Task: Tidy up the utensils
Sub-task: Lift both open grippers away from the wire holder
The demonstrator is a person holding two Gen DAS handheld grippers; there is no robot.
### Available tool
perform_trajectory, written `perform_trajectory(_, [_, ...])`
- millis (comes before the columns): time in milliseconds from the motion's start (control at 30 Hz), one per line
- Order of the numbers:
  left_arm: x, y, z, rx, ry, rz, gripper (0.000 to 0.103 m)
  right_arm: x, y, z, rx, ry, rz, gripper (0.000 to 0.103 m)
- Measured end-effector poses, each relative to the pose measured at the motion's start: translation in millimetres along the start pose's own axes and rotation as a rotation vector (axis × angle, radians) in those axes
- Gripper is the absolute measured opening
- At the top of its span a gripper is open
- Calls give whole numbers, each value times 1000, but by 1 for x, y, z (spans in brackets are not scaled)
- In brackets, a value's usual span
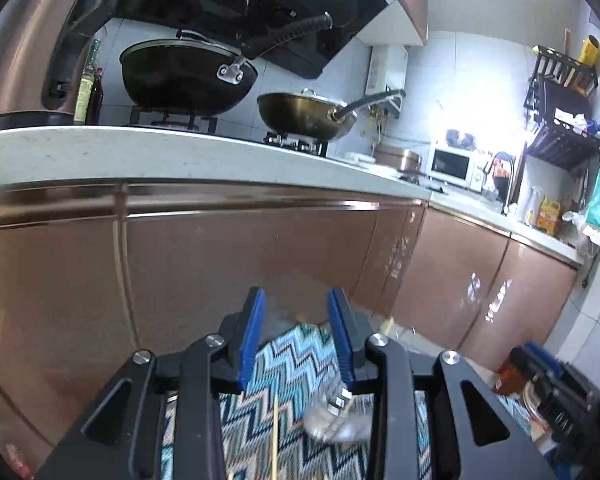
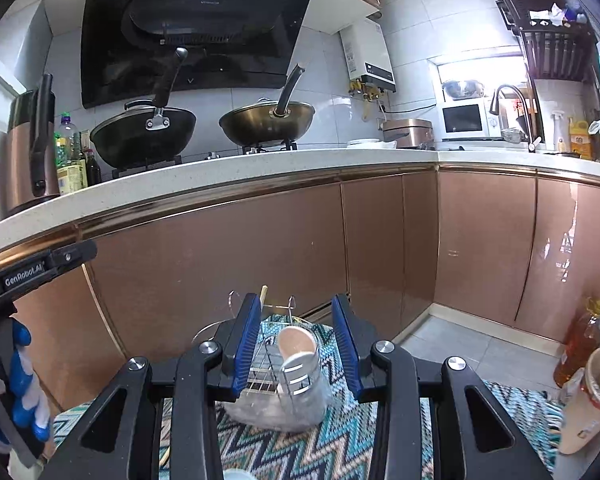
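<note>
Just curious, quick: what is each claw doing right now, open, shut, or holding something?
Left claw: open, holding nothing.
Right claw: open, holding nothing.

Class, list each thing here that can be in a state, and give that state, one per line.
left gripper: open, holding nothing
right gripper: open, holding nothing
utensil holder: upright on the zigzag cloth
black wok: lidded, on the stove
brass wok: lidded, on the stove
</note>
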State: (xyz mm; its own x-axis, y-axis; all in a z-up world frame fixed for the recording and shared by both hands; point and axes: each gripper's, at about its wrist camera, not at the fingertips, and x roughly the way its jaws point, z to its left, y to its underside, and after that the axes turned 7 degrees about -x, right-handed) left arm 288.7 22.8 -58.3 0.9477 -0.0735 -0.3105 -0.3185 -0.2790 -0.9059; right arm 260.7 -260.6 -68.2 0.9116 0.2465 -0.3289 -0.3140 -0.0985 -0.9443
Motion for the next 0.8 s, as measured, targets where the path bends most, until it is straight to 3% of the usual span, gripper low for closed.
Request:
perform_trajectory(200, [-33,7,12,-5,1,108,31,-38,-5,9,-21,-16,31,35])
perform_trajectory(400, [-56,28,18,0,34,271,31,-72,-6,19,-34,-47,52,35])
perform_trajectory(600, [-74,43,24,-17,51,355,31,-103,-6,25,-42,-68,53,35])
perform_trajectory(800, [-67,49,27,-41,65,432,31,-107,-2,27,-40,-99,84,35])
